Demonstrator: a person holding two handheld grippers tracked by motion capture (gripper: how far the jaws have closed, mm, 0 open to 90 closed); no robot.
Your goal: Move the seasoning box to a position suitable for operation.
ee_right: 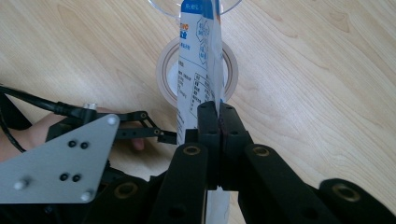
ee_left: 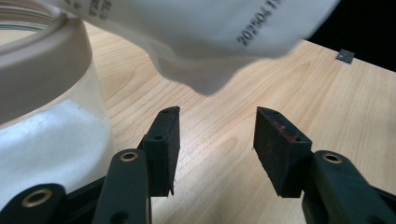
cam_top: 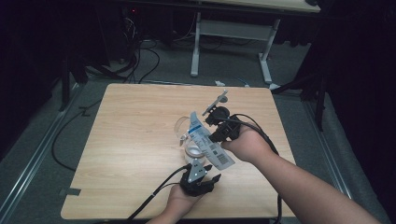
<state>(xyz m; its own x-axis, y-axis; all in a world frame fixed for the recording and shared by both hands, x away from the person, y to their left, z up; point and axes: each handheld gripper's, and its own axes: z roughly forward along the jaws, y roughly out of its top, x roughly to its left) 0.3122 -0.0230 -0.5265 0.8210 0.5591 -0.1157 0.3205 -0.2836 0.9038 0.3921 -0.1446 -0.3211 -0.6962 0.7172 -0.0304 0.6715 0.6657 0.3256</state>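
At a wooden table [cam_top: 130, 140], a person's right gripper [cam_top: 219, 127] holds a white printed pouch [cam_top: 208, 140] above a jar [cam_top: 194, 151], its jaws pressed tight together on the flat packet, as the right gripper view shows, with the pouch [ee_right: 198, 79] rising edge-on from between the black pads. In the high view the pouch slants across the middle of the table, its upper end towards a clear cup [cam_top: 183, 127] and its lower end over the near side of the jar. The left gripper [cam_top: 200, 179] sits at the near edge of the table, just in front of the jar, held in the person's left hand [cam_top: 180, 200]. Its jaws stand partly apart with nothing between them; in the left gripper view bare tabletop shows in the gap, the jar [ee_left: 46, 116] with its cream rim stands close at the left, and the pouch's lower corner [ee_left: 205, 42] hangs above the pads without touching them.
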